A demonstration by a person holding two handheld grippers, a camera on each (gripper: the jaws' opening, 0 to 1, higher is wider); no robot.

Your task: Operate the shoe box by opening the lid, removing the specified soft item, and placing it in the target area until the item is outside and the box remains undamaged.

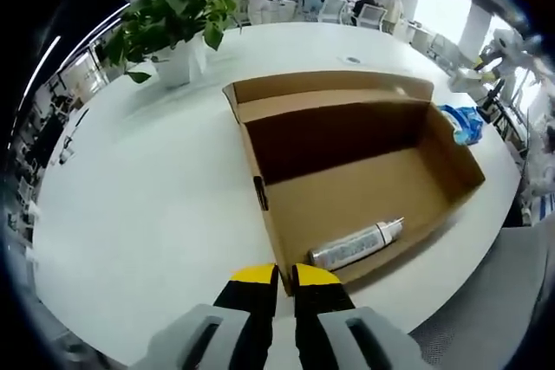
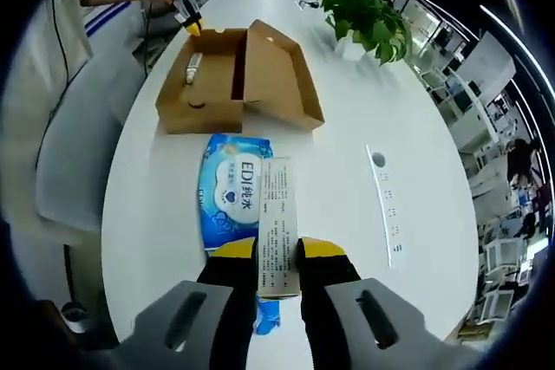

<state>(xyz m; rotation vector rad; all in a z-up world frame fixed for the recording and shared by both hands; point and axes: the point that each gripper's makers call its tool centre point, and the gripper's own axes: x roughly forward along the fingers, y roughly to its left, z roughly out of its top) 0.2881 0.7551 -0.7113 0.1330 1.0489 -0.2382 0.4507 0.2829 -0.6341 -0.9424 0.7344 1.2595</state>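
In the left gripper view, a potted plant (image 1: 173, 28) stands on the white table (image 1: 147, 197) well beyond the box's (image 1: 347, 184) far left corner. The box is brown cardboard and lies open, its lid folded back on the far side. Inside, against the near wall, a small white spray bottle (image 1: 357, 244) lies on its side. Just this side of the box's near corner the left gripper (image 1: 286, 276) shows its yellow-tipped jaws pressed nearly together with nothing between them; the tips are at the box's near edge, and whether they touch it cannot be told. Past the box's right end a bit of the blue wipes pack (image 1: 462, 123) shows on the table. People sit at desks far behind the box.

In the right gripper view, a person (image 2: 65, 15) stands to the left of the box (image 2: 238, 75), with the left gripper (image 2: 189, 8) held at the box's far left corner. The box's lid leans open toward the right, and the bottle (image 2: 192, 68) lies inside along the left wall. The wipes pack (image 2: 234, 201), blue with a white label strip, lies flat on the table (image 2: 364, 197) just this side of the box, outside it. The right gripper (image 2: 279, 259) pinches the pack's near end, one jaw on either side of the label strip. The plant (image 2: 368, 19) stands well to the right of the box.
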